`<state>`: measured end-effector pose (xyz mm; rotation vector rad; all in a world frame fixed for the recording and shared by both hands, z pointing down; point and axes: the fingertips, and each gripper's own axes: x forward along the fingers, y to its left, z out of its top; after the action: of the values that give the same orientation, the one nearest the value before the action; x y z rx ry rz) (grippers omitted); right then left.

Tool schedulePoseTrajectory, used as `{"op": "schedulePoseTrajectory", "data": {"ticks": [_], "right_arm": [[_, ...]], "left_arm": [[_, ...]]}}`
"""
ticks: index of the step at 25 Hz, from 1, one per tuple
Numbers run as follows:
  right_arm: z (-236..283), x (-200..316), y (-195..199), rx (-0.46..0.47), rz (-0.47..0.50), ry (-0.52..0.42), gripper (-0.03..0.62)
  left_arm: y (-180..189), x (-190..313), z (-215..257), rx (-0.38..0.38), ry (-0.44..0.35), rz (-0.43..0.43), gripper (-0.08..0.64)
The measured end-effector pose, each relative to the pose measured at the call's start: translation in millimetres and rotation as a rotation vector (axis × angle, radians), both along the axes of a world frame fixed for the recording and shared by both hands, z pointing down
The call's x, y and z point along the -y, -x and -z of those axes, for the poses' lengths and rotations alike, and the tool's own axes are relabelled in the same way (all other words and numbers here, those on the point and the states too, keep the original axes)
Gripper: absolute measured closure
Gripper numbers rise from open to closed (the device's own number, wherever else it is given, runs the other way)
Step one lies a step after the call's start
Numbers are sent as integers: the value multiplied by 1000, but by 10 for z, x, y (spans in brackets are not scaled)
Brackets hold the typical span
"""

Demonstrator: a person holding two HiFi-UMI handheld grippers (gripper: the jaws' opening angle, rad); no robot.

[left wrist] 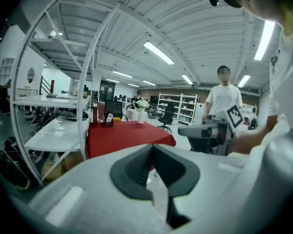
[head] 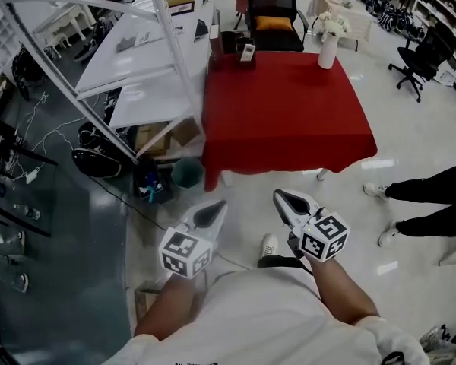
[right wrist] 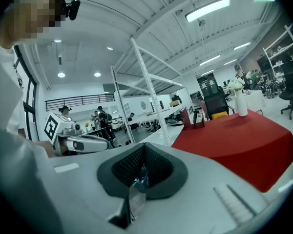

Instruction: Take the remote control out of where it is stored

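Observation:
The remote control (head: 248, 51) stands upright in a small dark holder (head: 246, 59) at the far left corner of the red table (head: 289, 120). The same holder (left wrist: 108, 120) shows small in the left gripper view, and in the right gripper view the holder (right wrist: 199, 120) sits at the table's far end. Both grippers hang in the air in front of the table's near edge, well short of the holder. My left gripper (head: 216, 206) is shut and empty. So is my right gripper (head: 283, 197), beside it to the right.
A white vase (head: 328, 49) with flowers stands at the table's far right. A black chair (head: 273, 14) with an orange cushion is behind the table. A white metal rack (head: 137, 59) flanks the table's left, with a teal bin (head: 187, 172) below. Another person's legs (head: 418, 196) are at right.

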<state>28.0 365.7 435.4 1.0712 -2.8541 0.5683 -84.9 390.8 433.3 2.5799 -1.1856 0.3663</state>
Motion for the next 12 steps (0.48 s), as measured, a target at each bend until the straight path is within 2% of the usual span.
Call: {"op": "schedulePoseTrajectory", "data": {"ticks": [12], "right_arm": [[68, 1088, -479, 10, 57, -11, 589]], "left_arm": [[-585, 1091, 79, -2, -5, 43, 558]]}}
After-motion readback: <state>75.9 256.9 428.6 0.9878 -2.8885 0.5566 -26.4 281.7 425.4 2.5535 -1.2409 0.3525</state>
